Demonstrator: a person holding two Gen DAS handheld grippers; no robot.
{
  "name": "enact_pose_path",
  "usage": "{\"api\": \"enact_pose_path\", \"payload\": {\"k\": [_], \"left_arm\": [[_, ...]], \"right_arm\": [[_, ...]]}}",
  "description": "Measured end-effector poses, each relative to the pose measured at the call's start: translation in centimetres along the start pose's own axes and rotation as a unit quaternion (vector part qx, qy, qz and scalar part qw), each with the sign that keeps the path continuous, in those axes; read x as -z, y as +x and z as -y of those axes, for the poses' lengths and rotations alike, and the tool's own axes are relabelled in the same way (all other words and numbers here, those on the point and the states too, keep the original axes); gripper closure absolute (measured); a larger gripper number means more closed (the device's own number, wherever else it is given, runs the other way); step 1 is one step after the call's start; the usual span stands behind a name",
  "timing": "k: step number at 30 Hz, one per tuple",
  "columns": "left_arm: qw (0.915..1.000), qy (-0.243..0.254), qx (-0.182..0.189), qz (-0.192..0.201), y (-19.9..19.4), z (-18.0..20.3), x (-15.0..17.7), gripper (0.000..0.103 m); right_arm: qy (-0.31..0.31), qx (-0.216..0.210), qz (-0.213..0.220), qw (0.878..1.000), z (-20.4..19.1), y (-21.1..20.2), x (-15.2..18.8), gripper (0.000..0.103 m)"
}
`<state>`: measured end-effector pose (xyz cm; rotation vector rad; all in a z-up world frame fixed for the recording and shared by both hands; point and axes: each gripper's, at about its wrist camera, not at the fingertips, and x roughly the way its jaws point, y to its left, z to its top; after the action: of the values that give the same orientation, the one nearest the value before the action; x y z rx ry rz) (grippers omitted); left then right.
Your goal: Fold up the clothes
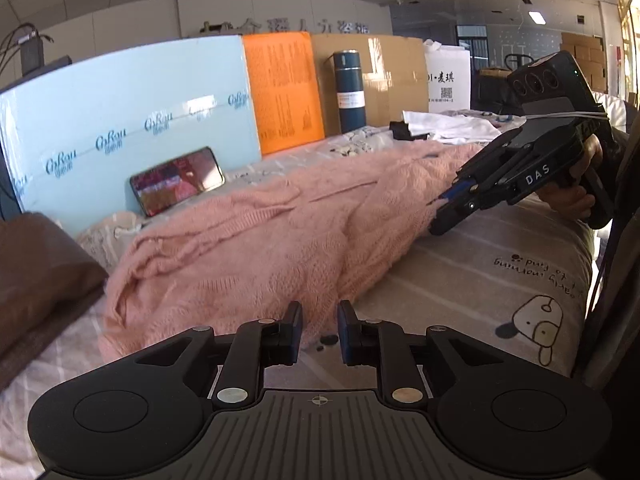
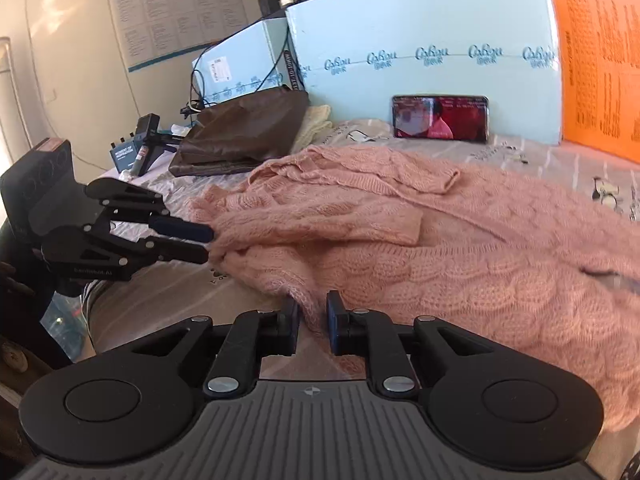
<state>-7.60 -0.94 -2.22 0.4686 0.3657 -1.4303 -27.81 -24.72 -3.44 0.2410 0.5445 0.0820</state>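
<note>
A pink knitted sweater (image 1: 256, 240) lies rumpled across the bed; it also shows in the right wrist view (image 2: 440, 264). My left gripper (image 1: 319, 332) is at the sweater's near edge, its jaws a narrow gap apart with pink knit between them; from the right wrist view it (image 2: 208, 244) pinches the sweater's edge. My right gripper (image 2: 313, 320) holds a fold of the sweater's hem between its narrow jaws; in the left wrist view it (image 1: 436, 216) bites the sweater's right edge.
A folded brown garment (image 2: 244, 136) lies at the bed's left end. A phone (image 1: 178, 180) leans against a pale blue board (image 1: 120, 120). An orange board (image 1: 284, 92), a dark flask (image 1: 350, 90), cardboard and white clothes (image 1: 456, 128) stand behind. The bed sheet (image 1: 500, 272) has cartoon prints.
</note>
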Motion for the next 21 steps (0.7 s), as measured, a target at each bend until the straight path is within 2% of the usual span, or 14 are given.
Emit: {"api": "enact_pose_path", "payload": {"k": [1, 3, 5, 6, 8, 10, 14, 17, 19, 20, 21], "left_arm": [[0.9999, -0.012, 0.003, 0.011, -0.5, -0.1, 0.1, 0.062], [0.9984, -0.036, 0.000, 0.044, -1.6, -0.3, 0.2, 0.037], [0.9945, -0.068, -0.011, 0.079, -2.0, -0.7, -0.2, 0.024], [0.9919, -0.083, -0.018, 0.094, -2.1, -1.0, -0.5, 0.020], [0.9860, -0.116, -0.043, 0.112, -1.9, -1.5, -1.0, 0.014], [0.9817, -0.135, -0.055, 0.122, -1.4, -1.9, -1.4, 0.013], [0.9822, -0.137, -0.074, 0.105, 0.1, -1.6, -2.0, 0.011], [0.9819, -0.138, -0.105, 0.076, 1.1, -1.3, -2.2, 0.011], [0.9803, -0.137, -0.129, 0.059, 1.5, -1.2, -2.1, 0.011], [0.9792, -0.137, -0.141, 0.050, 1.7, -1.2, -2.1, 0.011], [0.9790, -0.134, -0.148, 0.041, 1.8, -1.2, -2.0, 0.011]], "right_arm": [[0.013, 0.003, 0.007, 1.000, 0.2, -0.5, 0.2, 0.059], [0.030, 0.020, 0.048, 0.998, 0.7, -2.5, 0.7, 0.037], [0.054, 0.056, 0.091, 0.993, 1.9, -4.6, 0.9, 0.032], [0.069, 0.080, 0.110, 0.988, 2.7, -5.7, 1.0, 0.032], [0.112, 0.153, 0.142, 0.972, 4.8, -7.8, 1.3, 0.032], [0.170, 0.229, 0.167, 0.944, 7.0, -10.1, 2.2, 0.031], [0.265, 0.350, 0.187, 0.879, 11.0, -12.6, 3.9, 0.031], [0.300, 0.379, 0.152, 0.862, 13.9, -12.0, 4.2, 0.031], [0.291, 0.376, 0.139, 0.869, 14.9, -11.0, 4.0, 0.034], [0.287, 0.375, 0.131, 0.872, 15.4, -10.4, 3.9, 0.040], [0.282, 0.372, 0.120, 0.876, 15.6, -10.0, 3.6, 0.061]]}}
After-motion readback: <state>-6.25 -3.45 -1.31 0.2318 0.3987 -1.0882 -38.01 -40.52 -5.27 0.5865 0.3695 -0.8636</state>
